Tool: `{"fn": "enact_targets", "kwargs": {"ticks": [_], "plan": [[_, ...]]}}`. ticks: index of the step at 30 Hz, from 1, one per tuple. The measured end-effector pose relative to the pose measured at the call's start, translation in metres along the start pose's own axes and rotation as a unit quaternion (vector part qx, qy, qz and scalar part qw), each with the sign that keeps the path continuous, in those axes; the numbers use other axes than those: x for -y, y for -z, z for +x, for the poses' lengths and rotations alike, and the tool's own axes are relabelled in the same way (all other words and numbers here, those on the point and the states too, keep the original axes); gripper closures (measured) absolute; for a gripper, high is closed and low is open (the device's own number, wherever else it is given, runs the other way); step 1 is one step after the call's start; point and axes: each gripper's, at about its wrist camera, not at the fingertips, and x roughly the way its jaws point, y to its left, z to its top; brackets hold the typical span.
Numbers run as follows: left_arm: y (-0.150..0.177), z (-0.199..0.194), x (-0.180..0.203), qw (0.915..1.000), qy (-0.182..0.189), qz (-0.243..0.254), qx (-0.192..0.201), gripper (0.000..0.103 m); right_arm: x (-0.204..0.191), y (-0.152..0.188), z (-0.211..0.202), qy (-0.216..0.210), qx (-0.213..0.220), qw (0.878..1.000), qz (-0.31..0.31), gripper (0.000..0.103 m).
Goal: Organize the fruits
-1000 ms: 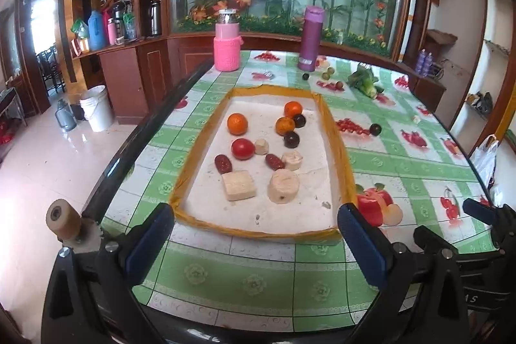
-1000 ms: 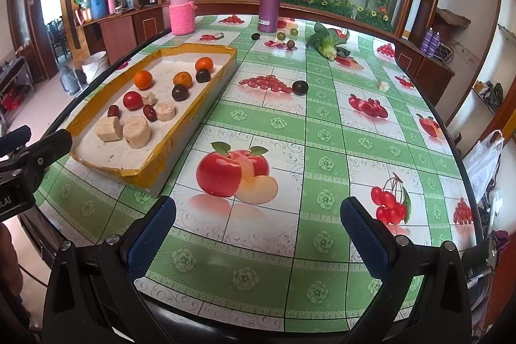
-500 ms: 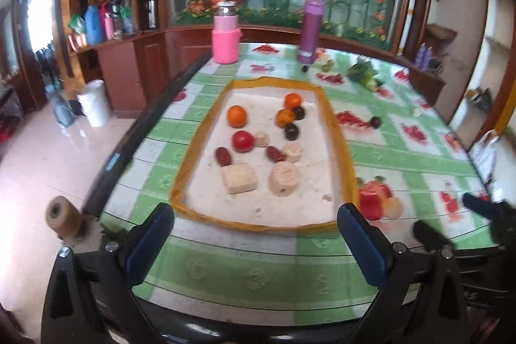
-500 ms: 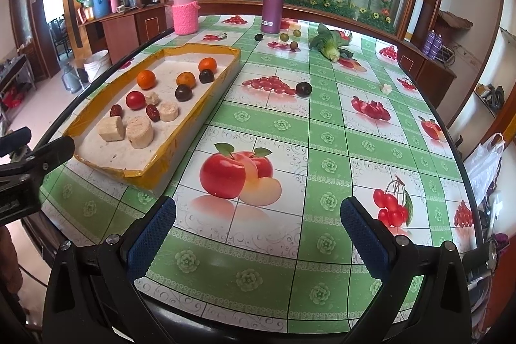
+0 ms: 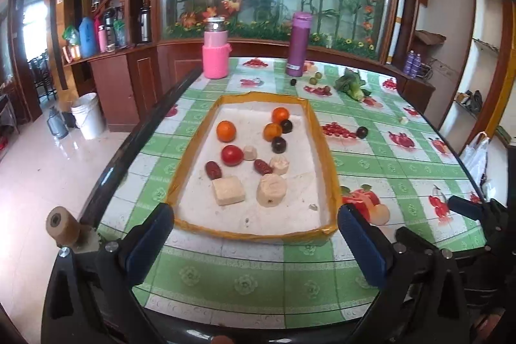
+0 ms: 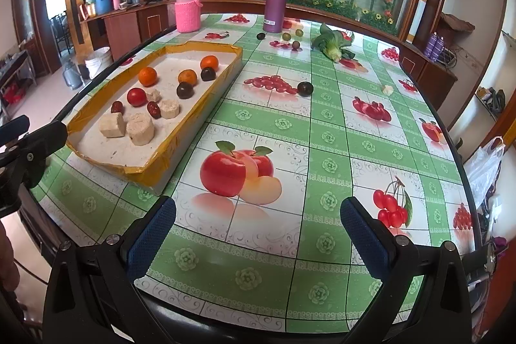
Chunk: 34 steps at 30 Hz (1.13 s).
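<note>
A shallow white tray with a yellow taped rim (image 5: pixel 332 182) (image 6: pixel 222 79) lies on the green fruit-print table. It holds oranges (image 5: pixel 225 131), a red tomato (image 5: pixel 232 155), dark plums (image 5: pixel 279 144), red dates (image 5: pixel 213 169) and pale cake pieces (image 5: pixel 271 190). A loose dark plum (image 6: pixel 304 88) lies on the table right of the tray. Small green and dark fruits (image 6: pixel 286 36) lie near the purple bottle. My left gripper (image 5: pixel 254 239) is open and empty at the tray's near end. My right gripper (image 6: pixel 258 231) is open and empty over the near table edge.
A pink-sleeved jar (image 5: pixel 215 57) and a purple bottle (image 5: pixel 300 43) stand at the far edge. A leafy green vegetable (image 6: pixel 333 44) lies far right. A small pale piece (image 6: pixel 387 89) lies on the table's right side. A white bucket (image 5: pixel 87 115) stands on the floor left.
Both grippers stay open and empty. The left view has shifted slightly closer to the tray; the right view has drawn slightly closer to the table.
</note>
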Motion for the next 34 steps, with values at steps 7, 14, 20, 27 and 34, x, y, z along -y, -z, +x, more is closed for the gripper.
{"fn": "enact_targets", "kwargs": {"ticks": [7, 14, 20, 27, 34], "plan": [[-0.0033, 0.0028, -0.0011, 0.9995, -0.029, -0.013, -0.007, 0.0, -0.0006, 0.0005, 0.0014, 0.0, -0.002, 1.0, -0.001, 0.0], [0.0015, 0.0054, -0.0041, 0.9981, -0.06, -0.012, -0.002, 0.0, -0.0014, 0.0002, 0.0025, 0.0, -0.001, 1.0, -0.002, 0.0], [0.0024, 0.0055, -0.004, 0.9987, -0.049, -0.013, -0.001, 0.0, -0.0023, 0.0001, 0.0026, -0.001, 0.0, 1.0, -0.006, 0.0], [0.0028, 0.0078, -0.0028, 0.9989, -0.043, -0.015, -0.009, 0.0, -0.0012, -0.0002, 0.0021, -0.001, 0.0, 1.0, -0.003, 0.0], [0.0021, 0.0063, 0.0009, 0.9984, -0.057, -0.004, 0.0, 0.0, -0.0012, 0.0002, 0.0028, -0.002, -0.003, 1.0, -0.004, 0.0]]}}
